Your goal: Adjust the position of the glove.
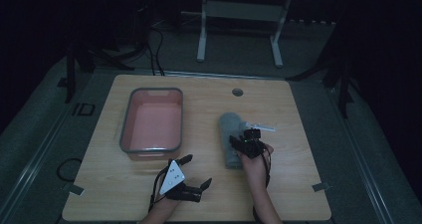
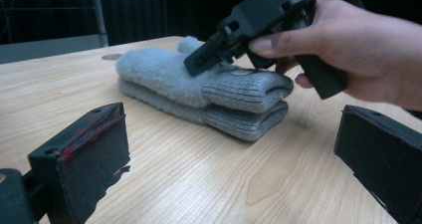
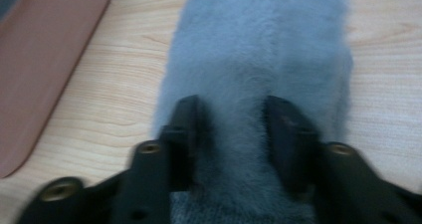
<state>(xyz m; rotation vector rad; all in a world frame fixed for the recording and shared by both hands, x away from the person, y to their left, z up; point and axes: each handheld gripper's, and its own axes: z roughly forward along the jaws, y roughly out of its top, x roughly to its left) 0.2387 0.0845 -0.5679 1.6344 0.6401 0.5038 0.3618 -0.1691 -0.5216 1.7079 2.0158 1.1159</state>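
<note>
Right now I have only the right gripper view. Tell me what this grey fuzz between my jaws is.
Observer: A grey mitten, lying on top of a second mitten; their ribbed cuffs are stacked.
Operator: Give me the left gripper's place.
Observer: The left gripper is near the front edge of the table, jaws open, apart from both mittens.
Operator: Check the bin.
Observer: The bin holds nothing that I can see from the high view.
</note>
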